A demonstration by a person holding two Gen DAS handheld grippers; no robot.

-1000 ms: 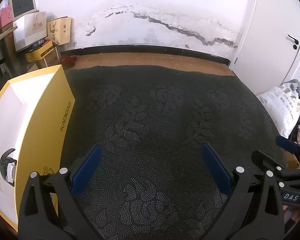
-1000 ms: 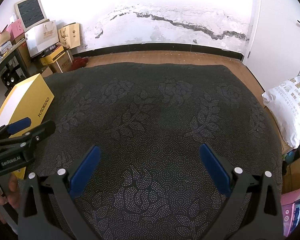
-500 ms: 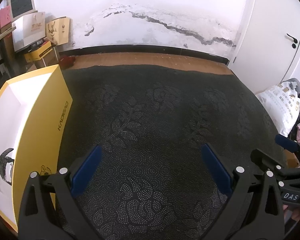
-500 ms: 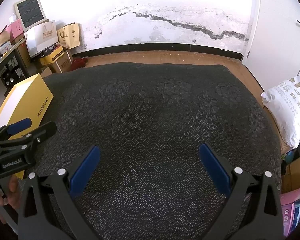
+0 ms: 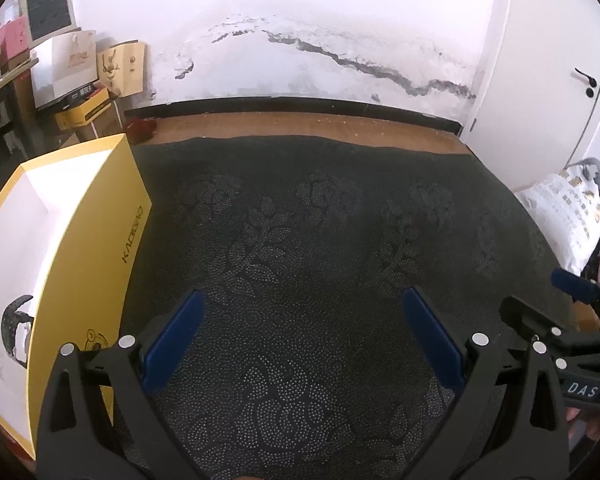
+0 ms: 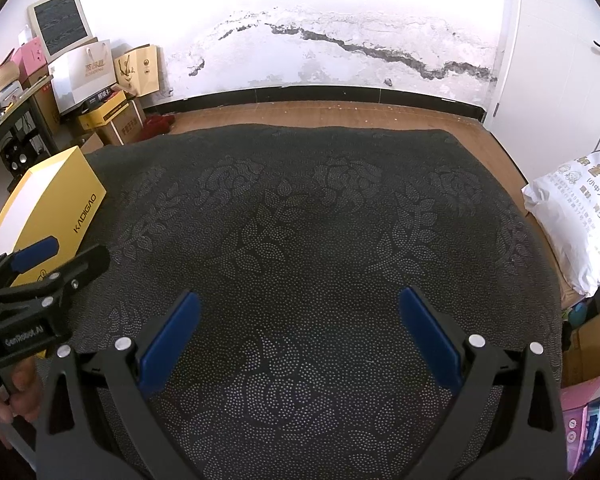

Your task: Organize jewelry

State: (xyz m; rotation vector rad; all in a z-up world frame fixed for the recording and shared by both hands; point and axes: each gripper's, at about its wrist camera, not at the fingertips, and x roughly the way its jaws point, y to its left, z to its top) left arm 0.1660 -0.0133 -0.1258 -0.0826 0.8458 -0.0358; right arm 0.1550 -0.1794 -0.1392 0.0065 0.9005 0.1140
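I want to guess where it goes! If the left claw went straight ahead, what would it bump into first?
Probably just the dark flowered cloth ahead of the open left claw. The yellow box sits off to its left, out of the way.

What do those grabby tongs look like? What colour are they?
Both tongs are black plastic, each with two long fingers tipped with flat blue pads. The left tongs and right tongs have small round silver bolts along their fingers. White lettering reads "GenRobot.AI" on the side of the left ones and "DAS" on the right ones. No cables show. A bare hand grips the left handle.
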